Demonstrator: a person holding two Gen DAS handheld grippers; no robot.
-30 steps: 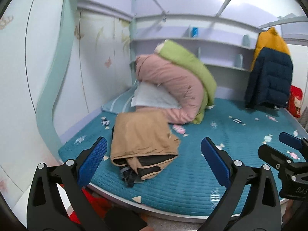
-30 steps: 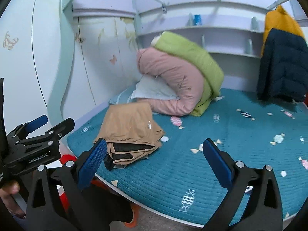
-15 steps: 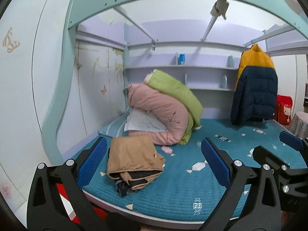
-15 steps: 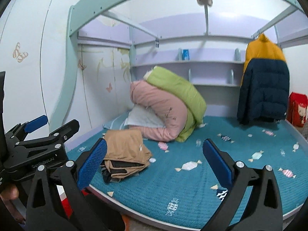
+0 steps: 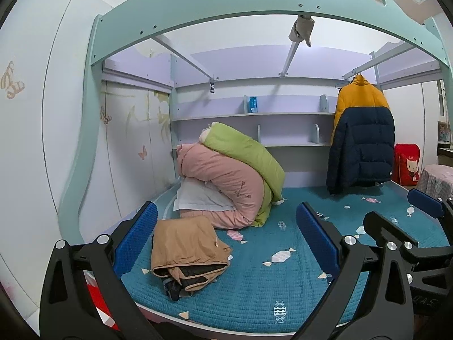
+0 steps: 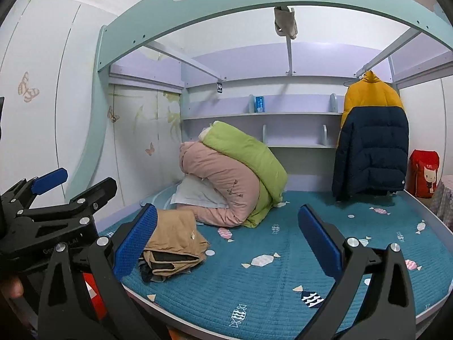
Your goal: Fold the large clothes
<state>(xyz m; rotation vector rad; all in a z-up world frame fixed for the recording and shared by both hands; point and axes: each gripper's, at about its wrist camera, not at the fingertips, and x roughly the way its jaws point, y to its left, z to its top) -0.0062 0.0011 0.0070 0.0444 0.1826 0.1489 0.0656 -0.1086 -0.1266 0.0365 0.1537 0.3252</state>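
The folded tan garment with a dark lining [image 5: 188,250] lies in a compact bundle on the teal quilted bed cover with candy print [image 5: 254,291], near the front left corner of the bed, its layered open edges facing the front edge. Both claws hang in front of the bed, clear of the cloth. The left gripper [image 5: 226,240] has its blue-padded fingers [image 5: 315,239] spread wide and holds nothing; in its own view the bundle shows between the fingers, close to the left one. The right gripper [image 6: 228,242] is likewise spread wide and empty, with the bundle showing just past its left finger [image 6: 136,242]. In the right wrist view the left gripper's black frame sits at the left edge, with part of a hand [image 6: 11,287] below it. Farther back, toward the left rear of the bed, a rolled pink quilt [image 5: 223,181] lies over a pale grey pillow [image 5: 199,195], and a green quilt [image 5: 246,151] leans on top of it. At the rear right corner a yellow and navy padded jacket [image 5: 361,141] hangs from a rail, with a red bag with a cat print [image 5: 407,164] beside it. Lilac wall shelves [image 5: 254,114] run along the back.
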